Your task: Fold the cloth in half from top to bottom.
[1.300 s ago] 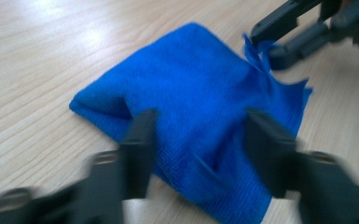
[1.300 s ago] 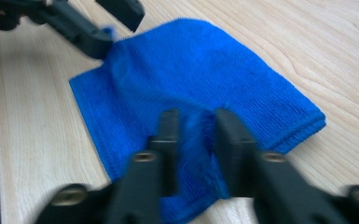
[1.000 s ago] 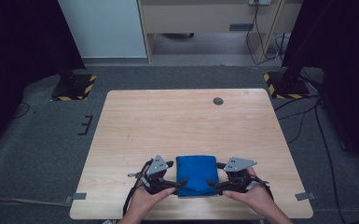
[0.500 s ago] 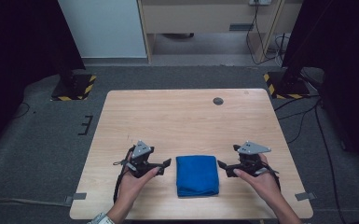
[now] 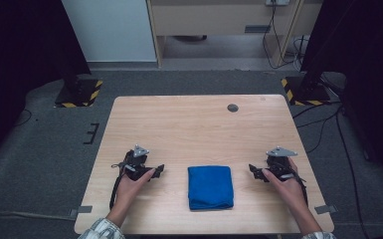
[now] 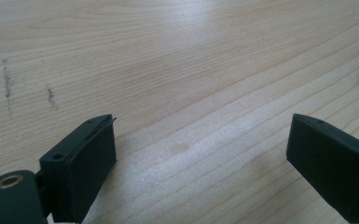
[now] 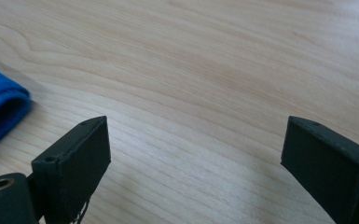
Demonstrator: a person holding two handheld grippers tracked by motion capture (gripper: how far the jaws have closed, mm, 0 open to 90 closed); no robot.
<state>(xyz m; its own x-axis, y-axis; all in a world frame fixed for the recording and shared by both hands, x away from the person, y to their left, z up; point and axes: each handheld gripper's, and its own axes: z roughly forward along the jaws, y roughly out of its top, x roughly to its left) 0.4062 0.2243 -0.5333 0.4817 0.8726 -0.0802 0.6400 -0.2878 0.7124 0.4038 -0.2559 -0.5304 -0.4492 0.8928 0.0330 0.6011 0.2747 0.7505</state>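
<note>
I judged the fold finished: the folded blue cloth (image 5: pixel 210 186) lay flat near the table's (image 5: pixel 189 119) front edge, untouched. My left gripper (image 5: pixel 158 170) sat low to the cloth's left and my right gripper (image 5: pixel 252 171) to its right, both apart from it, tips pointing inward, jaws wide and empty, the right's having just opened. Next, I reckoned, I only needed to keep both clear of the cloth.

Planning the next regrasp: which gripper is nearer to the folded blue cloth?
Right, narrowly. The right gripper sits just off the right edge of the blue cloth; the left gripper sits slightly farther off its left edge. Both are open, touching nothing.
</note>
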